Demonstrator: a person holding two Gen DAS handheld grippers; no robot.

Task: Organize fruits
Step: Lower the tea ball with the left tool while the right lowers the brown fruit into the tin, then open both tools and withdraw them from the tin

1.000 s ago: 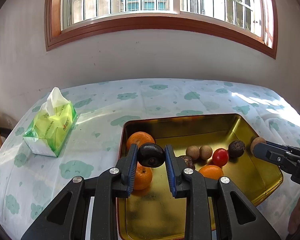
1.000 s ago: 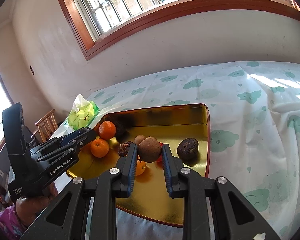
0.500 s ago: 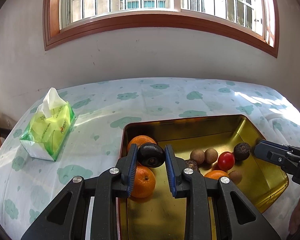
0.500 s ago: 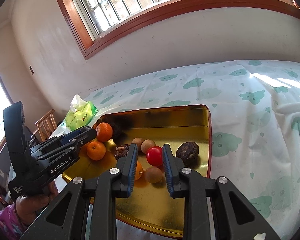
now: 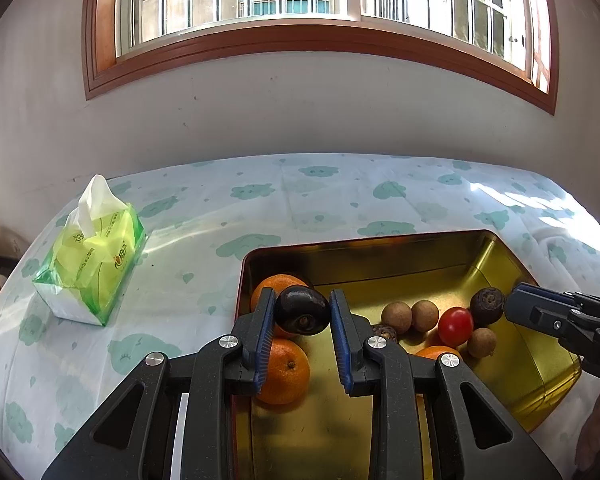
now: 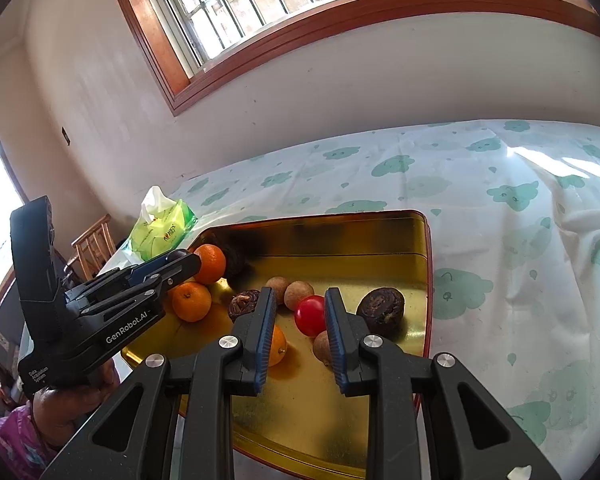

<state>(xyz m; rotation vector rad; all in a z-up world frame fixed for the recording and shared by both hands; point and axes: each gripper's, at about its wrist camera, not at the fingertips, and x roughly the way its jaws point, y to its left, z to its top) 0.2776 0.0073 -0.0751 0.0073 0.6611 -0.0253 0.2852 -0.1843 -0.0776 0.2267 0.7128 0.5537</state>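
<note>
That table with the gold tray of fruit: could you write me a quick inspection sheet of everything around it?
Surface: table under a white cloth with green cloud prints.
Job's things: gold tray holding oranges, a red tomato, small brown round fruits and dark wrinkled fruits.
Clutter: green tissue pack left of the tray.
Grippers: left gripper shut on a dark round fruit above the tray; right gripper has its fingers close together, holding nothing.
Cables: nothing seen.
Surroundings: pale wall, wood-framed barred window, wooden chair.
</note>
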